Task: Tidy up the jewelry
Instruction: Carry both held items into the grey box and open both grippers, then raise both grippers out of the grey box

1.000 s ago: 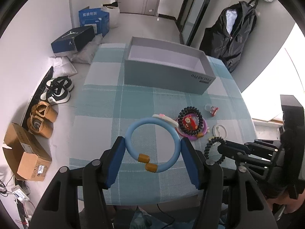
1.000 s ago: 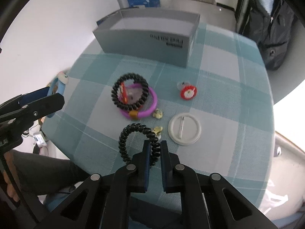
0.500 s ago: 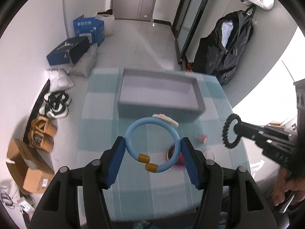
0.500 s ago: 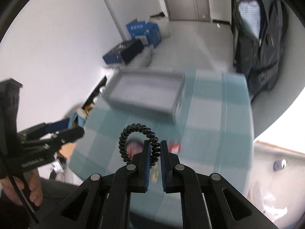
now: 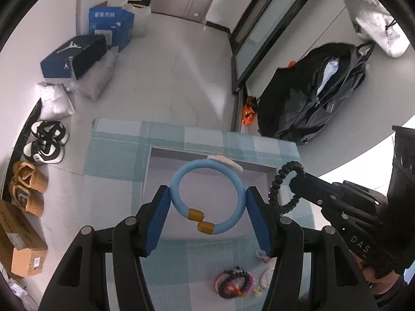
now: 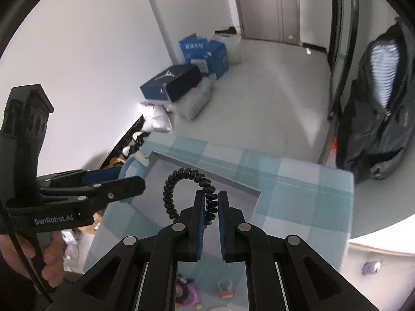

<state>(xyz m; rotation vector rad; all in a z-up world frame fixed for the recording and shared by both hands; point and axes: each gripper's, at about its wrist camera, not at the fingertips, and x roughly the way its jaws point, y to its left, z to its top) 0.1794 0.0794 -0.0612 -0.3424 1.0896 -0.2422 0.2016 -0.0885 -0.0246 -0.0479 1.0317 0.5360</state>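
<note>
My left gripper (image 5: 207,202) is shut on a light blue ring bracelet (image 5: 234,181) with two tan beads and holds it high above the open grey box (image 5: 155,160). My right gripper (image 6: 209,207) is shut on a black coiled hair tie (image 6: 179,178), also above the box (image 6: 233,181). The right gripper shows in the left wrist view (image 5: 298,189) with the hair tie (image 5: 275,189). The left gripper shows in the right wrist view (image 6: 129,178) with the blue bracelet (image 6: 129,165).
The box stands on a table with a blue checked cloth (image 5: 111,155). Left on the cloth are a black bead bracelet on a purple ring (image 5: 234,282), a white badge (image 5: 267,276) and small charms. Shoes (image 5: 44,142), cartons and a black backpack (image 5: 324,90) lie on the floor.
Both grippers have risen from the tabletop and moved forward over the grey box, each keeping its bracelet or hair tie. The other jewelry now lies below and behind them.
</note>
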